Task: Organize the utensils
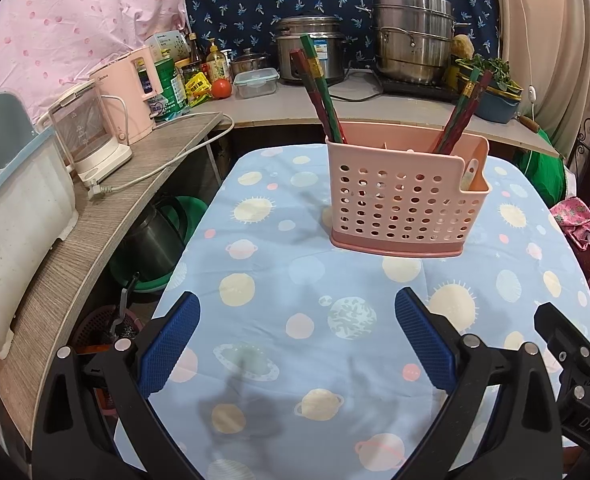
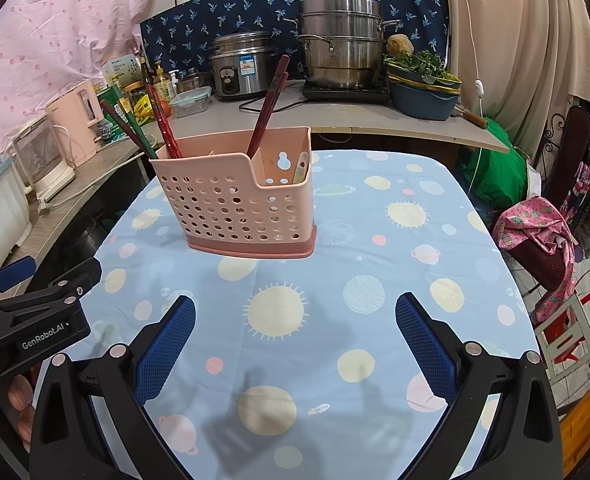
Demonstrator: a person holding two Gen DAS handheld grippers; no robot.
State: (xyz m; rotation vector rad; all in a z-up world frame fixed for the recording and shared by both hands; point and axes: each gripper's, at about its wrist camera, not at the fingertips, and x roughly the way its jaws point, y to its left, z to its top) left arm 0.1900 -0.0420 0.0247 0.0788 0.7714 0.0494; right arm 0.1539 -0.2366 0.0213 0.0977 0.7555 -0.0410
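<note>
A pink perforated utensil holder [image 1: 403, 200] [image 2: 235, 200] stands upright on the planet-print tablecloth [image 1: 295, 264] [image 2: 375, 240]. Red and green chopsticks [image 1: 321, 88] [image 2: 269, 108] lean out of its main compartment, a second bunch [image 1: 463, 108] [image 2: 135, 128] at the other end. A pale spoon handle [image 1: 470, 174] [image 2: 301, 170] sits in the small side pocket. My left gripper [image 1: 297, 300] hovers open above the cloth in front of the holder, nothing between its blue pads. My right gripper [image 2: 295, 304] is open likewise, empty; the left gripper's body [image 2: 27, 312] shows beside it.
A wooden shelf [image 1: 95, 220] at the left carries a glass kettle [image 1: 91, 136], a pink appliance [image 1: 129, 92] and a white bin [image 1: 19, 216]. The back counter [image 2: 355, 116] holds a rice cooker [image 2: 243, 64], a steel steamer [image 2: 341, 48], bottles and a bowl of greens [image 2: 423, 92]. Bags lie at the right.
</note>
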